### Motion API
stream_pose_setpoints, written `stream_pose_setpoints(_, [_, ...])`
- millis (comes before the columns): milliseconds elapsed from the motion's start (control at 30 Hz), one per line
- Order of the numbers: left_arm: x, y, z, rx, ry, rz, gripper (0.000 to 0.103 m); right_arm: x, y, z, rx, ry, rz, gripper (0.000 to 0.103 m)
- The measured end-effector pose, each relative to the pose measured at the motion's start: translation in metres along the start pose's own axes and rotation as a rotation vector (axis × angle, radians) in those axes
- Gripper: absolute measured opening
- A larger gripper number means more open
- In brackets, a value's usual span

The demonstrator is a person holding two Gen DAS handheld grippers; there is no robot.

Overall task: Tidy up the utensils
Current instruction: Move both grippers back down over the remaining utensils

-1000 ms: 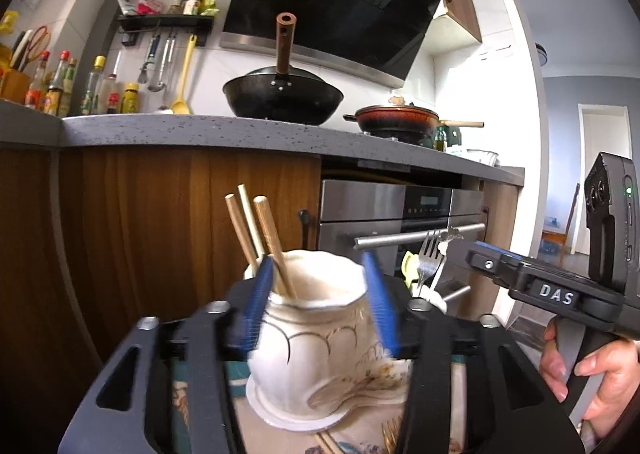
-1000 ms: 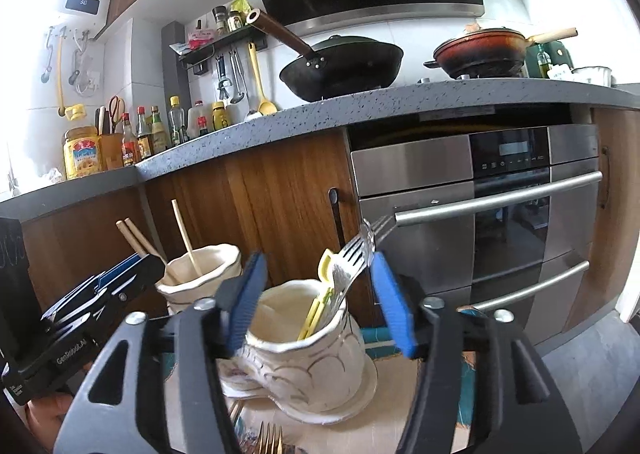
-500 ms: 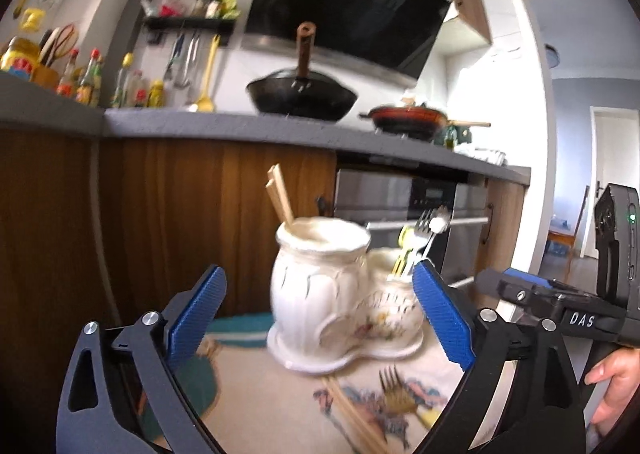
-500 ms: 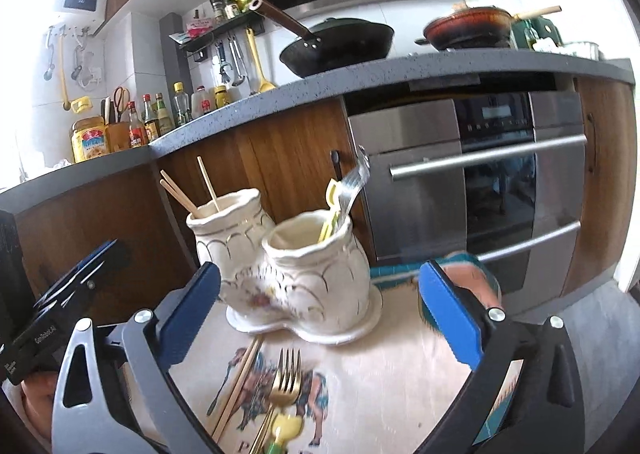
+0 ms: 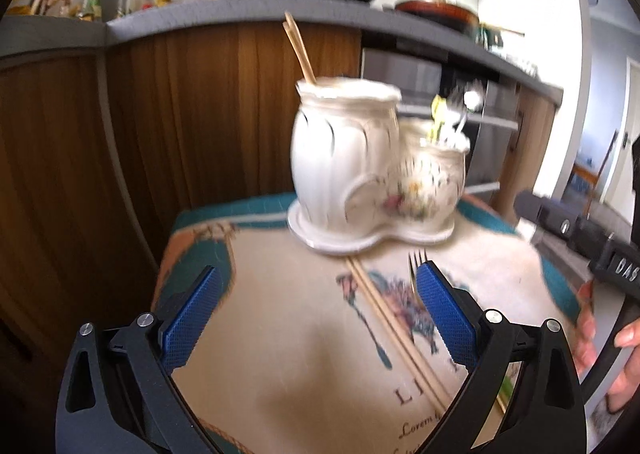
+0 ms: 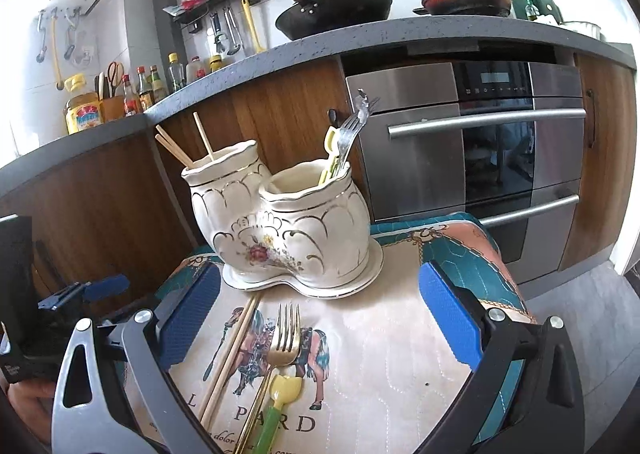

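A white ceramic double-pot utensil holder [image 6: 280, 230] stands on a printed cloth mat [image 6: 380, 354]; it also shows in the left wrist view [image 5: 376, 174]. Its left pot holds chopsticks [image 6: 180, 146], its right pot a silver fork [image 6: 352, 126] and a yellow-green utensil. On the mat lie a pair of chopsticks [image 6: 228, 358], a gold fork [image 6: 282, 338] and a yellow-green tulip-handled utensil [image 6: 280, 406]. My left gripper [image 5: 316, 314] is open and empty, back from the holder. My right gripper [image 6: 320, 314] is open and empty above the loose utensils.
Wooden cabinets and a steel oven [image 6: 480, 142] stand behind the mat. A grey counter [image 6: 360, 34] above carries a black wok, a red pan and bottles. The mat's right edge [image 6: 504, 274] drops to the floor.
Both grippers have opened wide and pulled back from the holder, and now look down at the mat. The loose chopsticks and gold fork have come into view.
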State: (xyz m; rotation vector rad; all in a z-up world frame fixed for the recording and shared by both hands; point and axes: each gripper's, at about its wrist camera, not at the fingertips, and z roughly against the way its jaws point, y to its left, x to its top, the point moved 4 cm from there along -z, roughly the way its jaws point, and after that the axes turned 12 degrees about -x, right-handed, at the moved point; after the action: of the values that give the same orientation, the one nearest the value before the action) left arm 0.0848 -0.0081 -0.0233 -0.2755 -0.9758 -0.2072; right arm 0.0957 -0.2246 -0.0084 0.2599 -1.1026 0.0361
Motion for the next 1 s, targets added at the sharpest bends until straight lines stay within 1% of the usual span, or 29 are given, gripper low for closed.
stream_pose_setpoints(167, [-0.015,-0.005,-0.024,0.041,0.135,-0.026,0.096,0.000,-0.002,-0.001,0.008,0.012,-0.003,0.098])
stream_pose_setpoints(300, [-0.021,-0.009,-0.037,0.065,0.201,-0.040,0.093,-0.001,-0.001,-0.002,0.014,0.023,0.006,0.098])
stream_pose_setpoints(367, [-0.024,-0.012,-0.043,0.062,0.226,-0.046,0.091,-0.001,-0.001,-0.003,0.014,0.026,0.010,0.098])
stream_pose_setpoints(467, [-0.028,-0.015,-0.050,0.074,0.261,-0.067,0.082,-0.001,-0.001,-0.002,0.013,0.026,0.016,0.098])
stream_pose_setpoints(533, [-0.030,-0.015,-0.053,0.078,0.277,-0.068,0.072,0.000,-0.001,-0.001,0.012,0.023,0.021,0.098])
stream_pose_setpoints(800, [-0.029,-0.016,-0.055,0.068,0.292,-0.054,0.072,0.001,-0.002,0.000,0.011,0.016,0.029,0.098])
stream_pose_setpoints(867, [-0.029,-0.018,-0.057,0.068,0.303,-0.053,0.070,0.001,-0.001,0.000,0.012,0.017,0.034,0.098])
stream_pose_setpoints(900, [-0.028,-0.019,-0.058,0.070,0.308,-0.055,0.064,0.001,-0.001,0.000,0.012,0.017,0.038,0.098])
stream_pose_setpoints(967, [-0.028,-0.018,-0.059,0.046,0.315,-0.043,0.059,0.000,0.000,0.001,0.011,0.016,0.045,0.098])
stream_pose_setpoints(1000, [-0.027,-0.017,-0.058,0.029,0.321,-0.036,0.051,0.000,-0.001,0.001,0.010,0.015,0.047,0.098])
